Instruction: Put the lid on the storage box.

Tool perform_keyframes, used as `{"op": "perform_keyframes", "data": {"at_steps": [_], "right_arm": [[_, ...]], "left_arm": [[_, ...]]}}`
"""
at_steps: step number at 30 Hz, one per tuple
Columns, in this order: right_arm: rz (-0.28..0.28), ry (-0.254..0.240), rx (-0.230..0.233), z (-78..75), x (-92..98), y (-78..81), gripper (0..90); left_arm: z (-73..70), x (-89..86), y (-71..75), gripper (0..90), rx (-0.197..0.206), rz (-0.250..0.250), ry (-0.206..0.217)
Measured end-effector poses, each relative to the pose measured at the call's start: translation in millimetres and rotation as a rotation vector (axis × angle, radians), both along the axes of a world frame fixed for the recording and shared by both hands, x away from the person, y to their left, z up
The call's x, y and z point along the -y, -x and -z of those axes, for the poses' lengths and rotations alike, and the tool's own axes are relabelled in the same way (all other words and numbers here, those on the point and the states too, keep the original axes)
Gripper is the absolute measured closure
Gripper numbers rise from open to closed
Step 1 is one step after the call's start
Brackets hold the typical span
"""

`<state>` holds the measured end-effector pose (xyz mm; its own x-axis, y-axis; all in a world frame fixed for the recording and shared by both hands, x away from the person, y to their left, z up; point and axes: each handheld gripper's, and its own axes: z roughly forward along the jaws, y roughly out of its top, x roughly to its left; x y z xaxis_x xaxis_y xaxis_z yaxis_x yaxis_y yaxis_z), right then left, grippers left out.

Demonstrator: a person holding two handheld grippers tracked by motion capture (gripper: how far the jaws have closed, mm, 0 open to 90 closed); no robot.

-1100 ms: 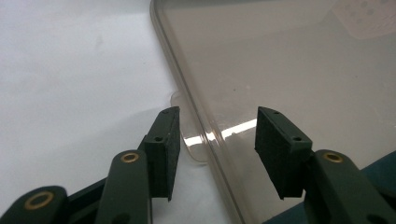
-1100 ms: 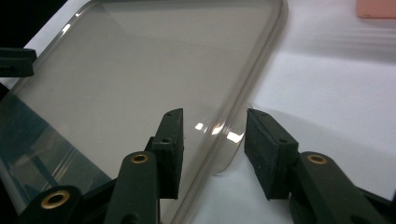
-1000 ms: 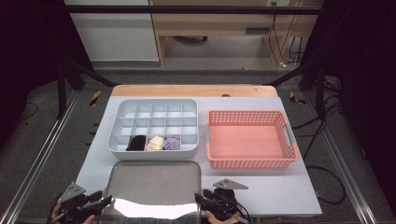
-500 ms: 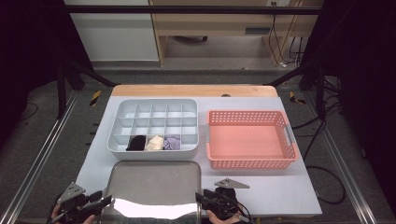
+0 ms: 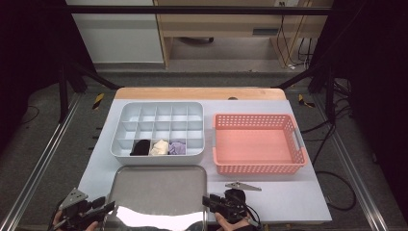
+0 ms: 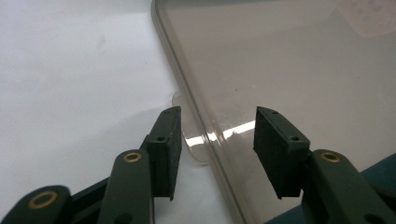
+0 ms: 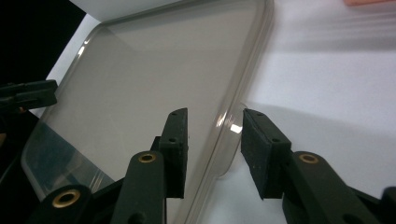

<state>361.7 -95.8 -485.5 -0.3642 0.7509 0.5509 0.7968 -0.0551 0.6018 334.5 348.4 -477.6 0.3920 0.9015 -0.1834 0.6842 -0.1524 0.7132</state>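
Compared with a second ago, almost nothing on the desk (image 5: 288, 202) has shifted: my two grippers sit at the same spots by its near edge, and the lid (image 5: 159, 192) lies where it lay. The one change is at my right gripper (image 7: 214, 140), whose jaws have just been closing, with the lid's right rim between them. The pads stand close on either side of that rim and its small clear tab, but I see a gap on both sides, so they are not yet pressing. My left gripper (image 6: 217, 140) has its jaws apart as before, straddling the lid's left rim without touching it; one pad is over the white desk, the other over the lid's face.

The lid is a flat, clear grey rectangle with rounded corners, lying face-flat at the near edge of the desk, left of the middle. Its long axis runs left to right, along the near edge, and its short sides face my two grippers. Its far long side lies just beside the grey divided box (image 5: 159, 130), parallel to the front wall of that box.

In the high view my left gripper (image 5: 103, 209) is at the lid's near left corner and my right gripper (image 5: 209, 202) at its right side, both pointing inward toward each other. The box holds three rolled items (image 5: 159, 147) in its front row: black, cream and lilac. The pink basket (image 5: 260, 166) stands to the right of the box, well apart from the lid.
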Motion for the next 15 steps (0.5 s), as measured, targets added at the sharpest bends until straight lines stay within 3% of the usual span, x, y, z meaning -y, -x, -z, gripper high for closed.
{"op": "perform_keyframes", "data": {"at_steps": [4, 8, 15], "right_arm": [[0.002, -0.006, 0.01, -3.8, 0.1, 1.0, 61.7], [0.004, -0.05, 0.031, -10.5, 3.2, 2.1, 61.7], [-0.005, -0.08, 0.088, -24.9, 3.2, 6.0, 60.5]], "left_arm": [[-0.1, 0.1, 0.1, 51.0, 0.0, -0.001, -0.001], [0.2, -0.3, 0.0, 50.7, 0.0, -0.002, 0.005], [0.4, -1.3, -0.3, 49.3, -0.003, -0.009, 0.028]]}}
